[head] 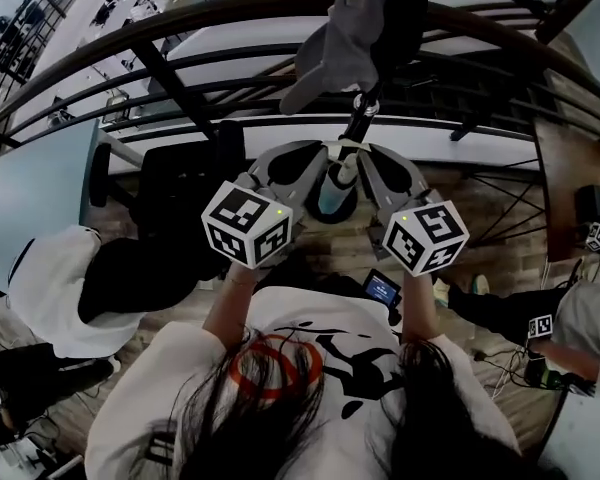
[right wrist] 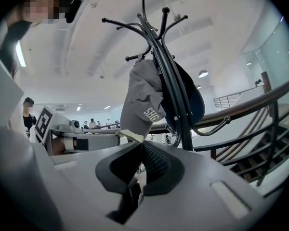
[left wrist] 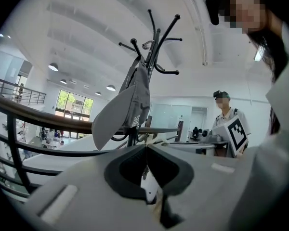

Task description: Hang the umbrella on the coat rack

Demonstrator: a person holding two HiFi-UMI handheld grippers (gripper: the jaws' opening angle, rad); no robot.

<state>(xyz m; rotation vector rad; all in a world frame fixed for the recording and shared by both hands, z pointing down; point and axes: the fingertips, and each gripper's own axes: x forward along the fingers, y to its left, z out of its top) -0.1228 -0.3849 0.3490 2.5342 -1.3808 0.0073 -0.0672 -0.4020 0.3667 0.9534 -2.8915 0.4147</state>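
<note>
Both sets of jaws are closed: left gripper (left wrist: 145, 147) with the umbrella (head: 332, 190) showing white in its throat, right gripper (right wrist: 141, 144) pinching what looks like its pale strap. You hold it low, just beside the coat rack (right wrist: 169, 71) pole. Not hung yet. What's left, I'd say: lift to a free hook near the grey cap (right wrist: 143, 93).

The umbrella (head: 336, 183), folded short, pale with a bluish tint, stands nearly upright, gripped near its upper end by the left tool (head: 326, 158) and right tool (head: 366, 158). The coat rack (right wrist: 169, 76), black metal with curved top hooks, rises upright just beyond.
</note>
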